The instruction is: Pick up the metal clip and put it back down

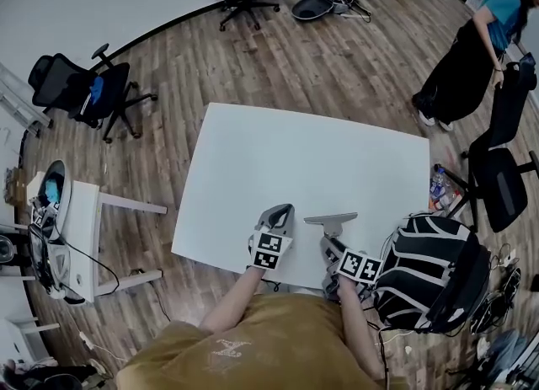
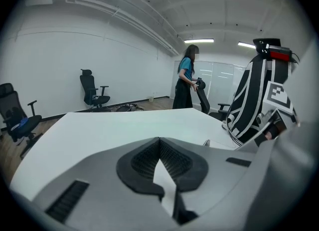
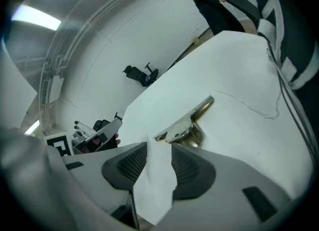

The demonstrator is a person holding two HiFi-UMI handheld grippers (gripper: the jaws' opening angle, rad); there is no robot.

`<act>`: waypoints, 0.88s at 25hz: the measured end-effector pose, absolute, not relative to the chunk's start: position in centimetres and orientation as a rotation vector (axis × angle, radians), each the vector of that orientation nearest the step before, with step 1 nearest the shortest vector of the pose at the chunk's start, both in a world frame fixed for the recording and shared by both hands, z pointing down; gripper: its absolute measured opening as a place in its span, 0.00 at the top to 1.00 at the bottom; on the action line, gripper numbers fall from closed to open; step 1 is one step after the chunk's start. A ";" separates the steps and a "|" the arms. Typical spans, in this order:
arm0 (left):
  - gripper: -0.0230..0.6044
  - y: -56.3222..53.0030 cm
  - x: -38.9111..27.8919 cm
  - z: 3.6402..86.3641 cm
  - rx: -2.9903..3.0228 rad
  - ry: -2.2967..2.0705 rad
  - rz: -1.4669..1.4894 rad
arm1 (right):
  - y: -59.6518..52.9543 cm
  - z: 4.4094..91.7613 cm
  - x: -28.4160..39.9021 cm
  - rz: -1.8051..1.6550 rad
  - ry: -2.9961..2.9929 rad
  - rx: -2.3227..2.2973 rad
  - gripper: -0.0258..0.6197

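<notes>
The metal clip (image 1: 330, 220) lies flat on the white table (image 1: 312, 161) near its front edge; in the right gripper view the shiny clip (image 3: 185, 124) sits just ahead of the jaws. My right gripper (image 1: 331, 235) (image 3: 159, 147) is right behind the clip, open by a narrow gap, with only bare table between its pads. My left gripper (image 1: 285, 209) (image 2: 159, 141) rests on the table to the clip's left, apart from it, with its pads meeting at the tips and nothing in them.
A black-and-white striped backpack (image 1: 429, 270) stands by the table's front right corner. A person (image 1: 476, 51) stands at the far right beside a black chair (image 1: 501, 169). Other office chairs (image 1: 88, 89) and a small white side table (image 1: 80, 228) stand off to the left.
</notes>
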State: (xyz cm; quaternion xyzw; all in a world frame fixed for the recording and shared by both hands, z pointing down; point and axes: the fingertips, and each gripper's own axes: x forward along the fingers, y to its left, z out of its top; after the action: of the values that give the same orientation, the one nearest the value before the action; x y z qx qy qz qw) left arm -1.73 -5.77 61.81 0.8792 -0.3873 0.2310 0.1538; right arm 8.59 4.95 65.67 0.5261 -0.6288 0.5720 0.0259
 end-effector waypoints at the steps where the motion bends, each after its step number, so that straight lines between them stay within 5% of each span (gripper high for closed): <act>1: 0.95 -5.8 -1.5 61.9 2.523 -1.105 0.657 | 4.8 65.5 9.0 1.714 -1.937 1.656 0.71; 6: 0.95 -5.7 -1.6 62.3 2.516 -1.089 0.648 | 4.0 64.5 10.4 1.412 -1.930 1.753 0.72; 12: 0.95 -5.9 -1.3 61.6 2.514 -1.077 0.626 | 2.9 62.0 11.5 1.026 -1.944 1.834 0.94; 22: 0.96 -5.8 -1.7 58.0 2.561 -1.092 0.529 | 0.2 54.8 10.5 0.663 -2.101 1.909 0.94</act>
State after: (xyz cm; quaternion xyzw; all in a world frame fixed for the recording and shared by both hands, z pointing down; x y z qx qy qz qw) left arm -1.66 -5.80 57.96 0.8930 -0.3809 0.1845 0.1533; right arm 10.54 0.17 54.82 0.6507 -0.7160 0.2261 0.1131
